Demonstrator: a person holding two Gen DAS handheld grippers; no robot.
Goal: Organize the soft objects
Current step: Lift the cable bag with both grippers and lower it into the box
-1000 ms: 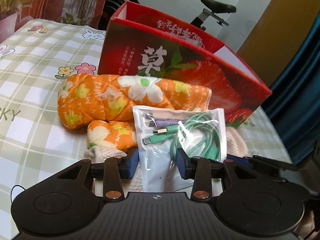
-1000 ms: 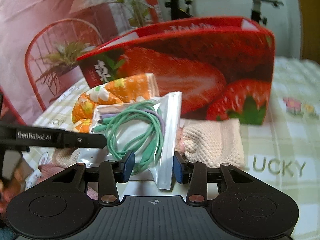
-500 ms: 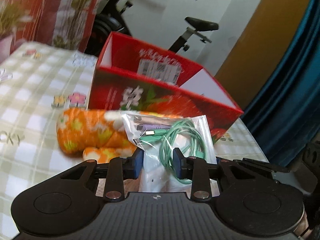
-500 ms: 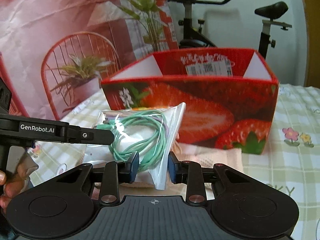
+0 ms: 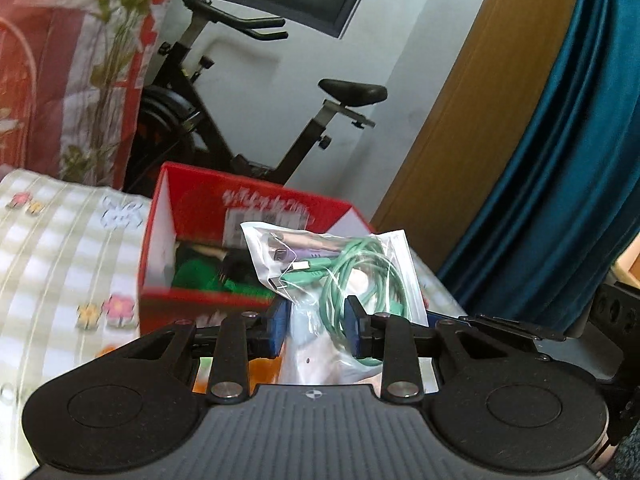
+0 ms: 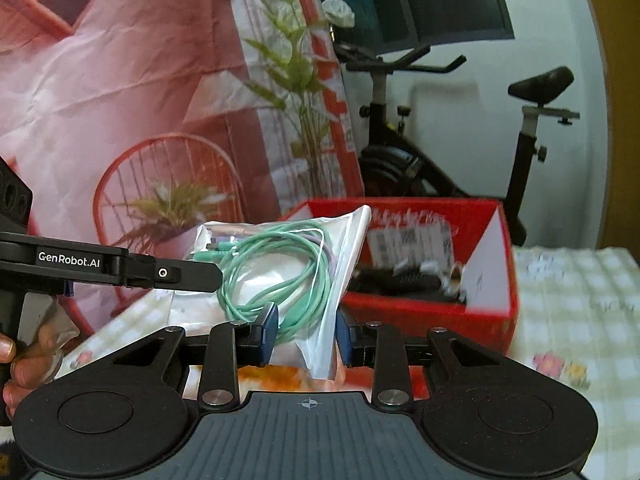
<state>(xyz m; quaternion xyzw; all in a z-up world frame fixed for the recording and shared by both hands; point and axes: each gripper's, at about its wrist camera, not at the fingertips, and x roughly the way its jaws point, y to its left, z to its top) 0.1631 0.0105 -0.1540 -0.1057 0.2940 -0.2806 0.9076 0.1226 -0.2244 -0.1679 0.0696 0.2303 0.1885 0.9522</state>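
Above checkered bedding (image 5: 60, 248), both grippers pinch the cable bag (image 5: 340, 272).

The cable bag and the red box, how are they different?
The cable bag is see-through, floppy plastic; the red box is stiff printed cardboard. The bag is sealed and held up by both grippers; the box sits open-topped on the checked cloth. Both hold things inside.

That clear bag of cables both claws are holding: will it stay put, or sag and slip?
The cable bag looks thin and glossy, so probably slippery. It creases between the left claw and the right claw, so likely floppy. Few thin cables, probably light.
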